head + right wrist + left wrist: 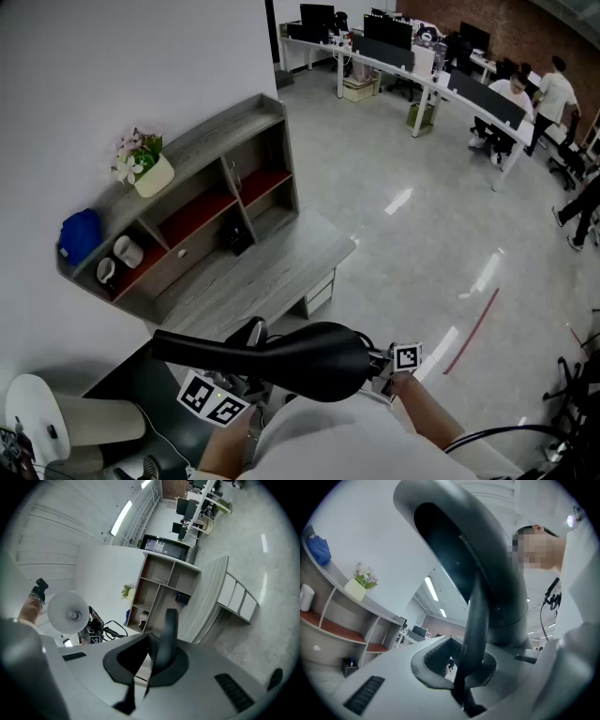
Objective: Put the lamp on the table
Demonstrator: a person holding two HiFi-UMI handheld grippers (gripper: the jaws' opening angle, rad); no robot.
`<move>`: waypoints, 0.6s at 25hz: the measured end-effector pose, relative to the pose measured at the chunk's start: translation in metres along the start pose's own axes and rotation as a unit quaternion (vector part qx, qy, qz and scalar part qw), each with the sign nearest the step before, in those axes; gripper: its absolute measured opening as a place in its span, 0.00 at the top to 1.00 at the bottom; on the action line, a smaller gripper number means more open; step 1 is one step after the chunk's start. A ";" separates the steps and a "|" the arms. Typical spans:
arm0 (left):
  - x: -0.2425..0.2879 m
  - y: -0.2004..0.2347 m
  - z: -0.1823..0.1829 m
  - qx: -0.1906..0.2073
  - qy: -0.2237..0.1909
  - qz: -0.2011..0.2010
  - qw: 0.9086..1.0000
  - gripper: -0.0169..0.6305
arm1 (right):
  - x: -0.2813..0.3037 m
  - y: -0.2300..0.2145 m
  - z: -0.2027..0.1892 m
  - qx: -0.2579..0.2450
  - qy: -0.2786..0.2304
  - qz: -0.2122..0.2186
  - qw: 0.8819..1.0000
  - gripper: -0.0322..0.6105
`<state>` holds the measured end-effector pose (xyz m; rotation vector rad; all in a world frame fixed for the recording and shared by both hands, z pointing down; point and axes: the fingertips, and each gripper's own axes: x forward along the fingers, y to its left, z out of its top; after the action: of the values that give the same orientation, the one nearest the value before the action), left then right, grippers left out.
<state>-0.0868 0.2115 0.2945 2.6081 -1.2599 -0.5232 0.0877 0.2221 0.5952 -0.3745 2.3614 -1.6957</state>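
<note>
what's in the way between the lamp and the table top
Nothing visible. The lamp is held in front of the table, whose near top is bare; a small black item sits only at its back.

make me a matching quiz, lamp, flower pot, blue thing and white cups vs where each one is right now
Things:
1. lamp
2. flower pot
3. blue bundle
4. white cups

Places:
a. left end of the shelf unit's top
b. clamped in the left gripper and right gripper
c. open compartment under the top's left end
d. on the top, right of the blue bundle

Pairs: 1-b, 2-d, 3-a, 4-c
</note>
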 end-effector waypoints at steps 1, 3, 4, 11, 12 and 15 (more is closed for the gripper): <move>0.002 -0.001 0.000 0.001 0.000 -0.001 1.000 0.96 | -0.001 0.000 0.002 -0.002 0.000 -0.001 1.000 0.92; 0.004 -0.002 0.000 0.002 -0.001 -0.003 1.000 0.96 | -0.002 0.000 0.004 -0.003 0.000 -0.002 1.000 0.92; 0.005 -0.002 0.000 0.003 -0.001 -0.003 1.000 0.96 | -0.002 -0.001 0.005 -0.003 0.000 -0.002 1.000 0.92; 0.007 -0.007 -0.002 0.004 -0.001 -0.002 1.000 0.96 | -0.007 -0.001 0.005 -0.006 0.001 0.001 1.000 0.92; 0.007 -0.009 -0.003 0.005 -0.001 -0.002 1.000 0.96 | -0.008 0.000 0.006 -0.008 0.002 0.003 1.000 0.92; 0.008 -0.016 -0.004 0.007 -0.002 -0.003 1.000 0.96 | -0.012 0.004 0.005 -0.015 0.008 0.014 1.000 0.92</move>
<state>-0.0692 0.2153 0.2909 2.6247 -1.2627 -0.5213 0.1006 0.2229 0.5900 -0.3321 2.3946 -1.6602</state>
